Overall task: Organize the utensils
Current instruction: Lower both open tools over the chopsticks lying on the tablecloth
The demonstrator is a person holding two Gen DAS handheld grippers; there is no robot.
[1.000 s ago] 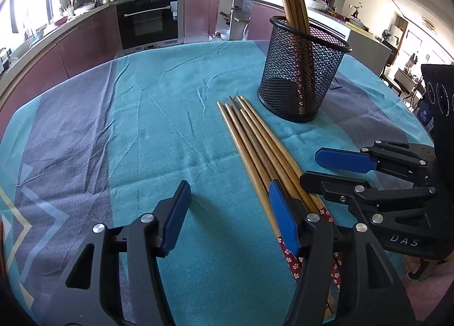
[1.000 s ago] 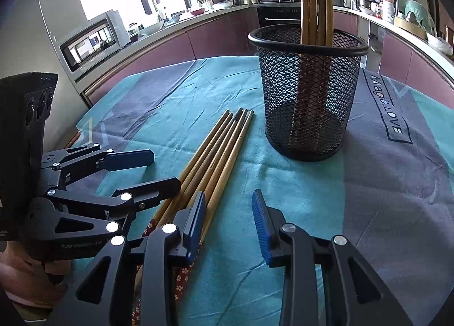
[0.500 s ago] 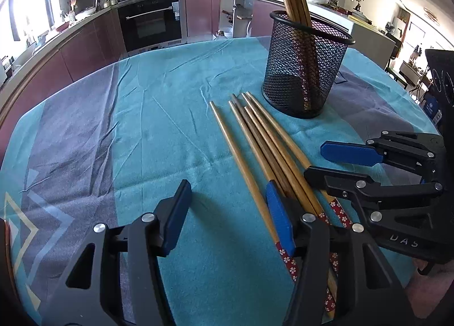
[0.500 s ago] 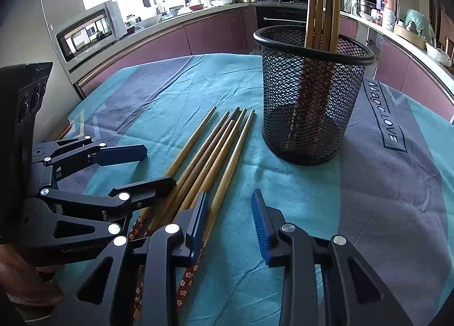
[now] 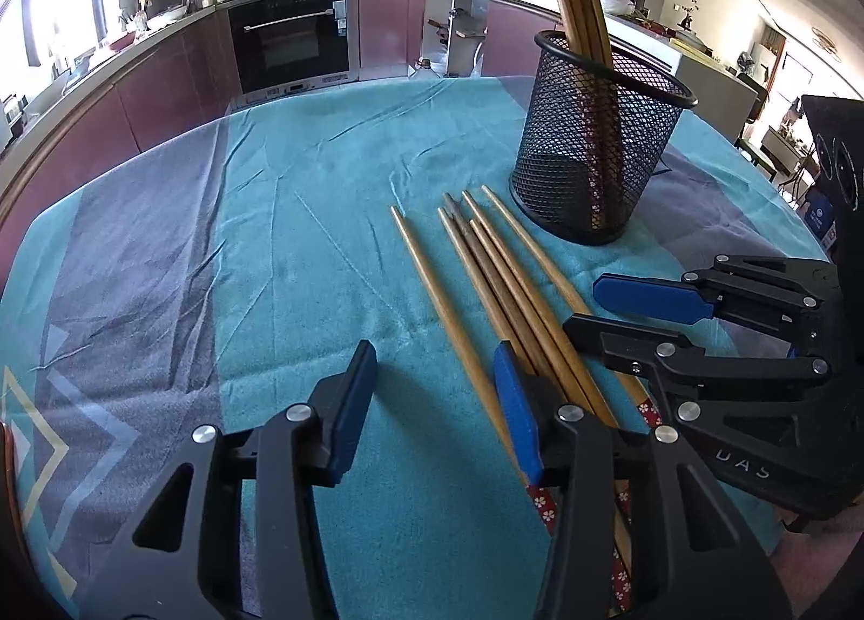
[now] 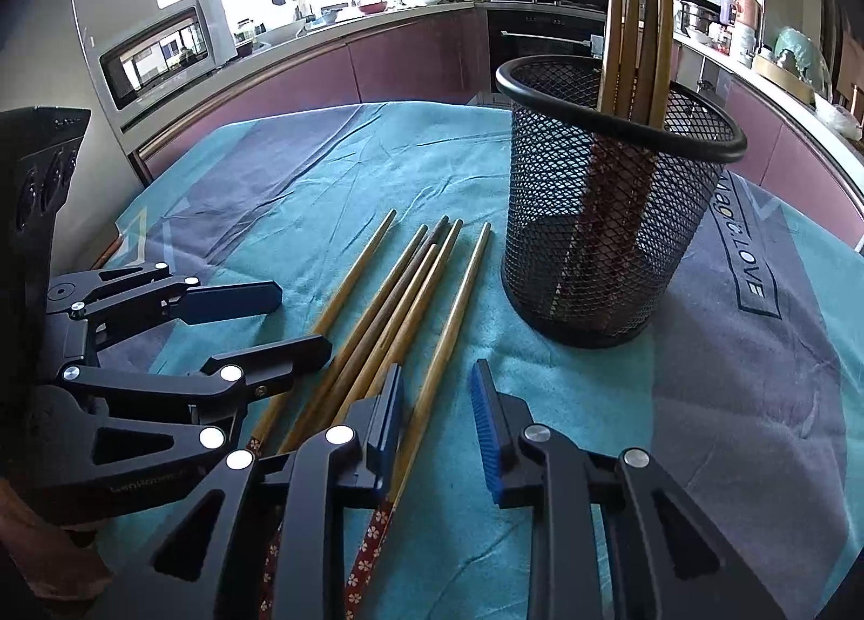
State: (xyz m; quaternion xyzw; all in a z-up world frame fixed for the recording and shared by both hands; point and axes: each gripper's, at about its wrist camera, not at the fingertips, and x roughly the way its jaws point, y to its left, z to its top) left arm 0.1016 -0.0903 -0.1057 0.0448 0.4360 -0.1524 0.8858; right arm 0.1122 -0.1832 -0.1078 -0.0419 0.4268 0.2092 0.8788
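Chopsticks [image 5: 488, 269]: six lie loose on the table [image 5: 302, 253], just in front of the cup; tips point toward it, patterned red ends toward you. One lies a little apart on the left side of the bunch, another apart on the right.
Cup [image 5: 594, 155]: black mesh, upright on the cloth, near the loose tips but not touching them. Four more chopsticks [image 6: 637, 20] stand in it, leaning on the far rim.
Left gripper [image 5: 432, 404]: your fingers are spread wide and hold nothing. The right finger [image 5: 515, 420] sits over the handle ends of the bunch; the separated left stick runs into the gap between the fingers.
Right gripper [image 6: 437, 420]: also spread, holding nothing. Its left finger [image 6: 389, 420] sits over the bunch, and the rightmost stick passes just inside the gap. Whether either finger touches the wood, you cannot tell.
Grippers: side by side, close, both low over the handle ends.
Table: covered by a teal and grey cloth.
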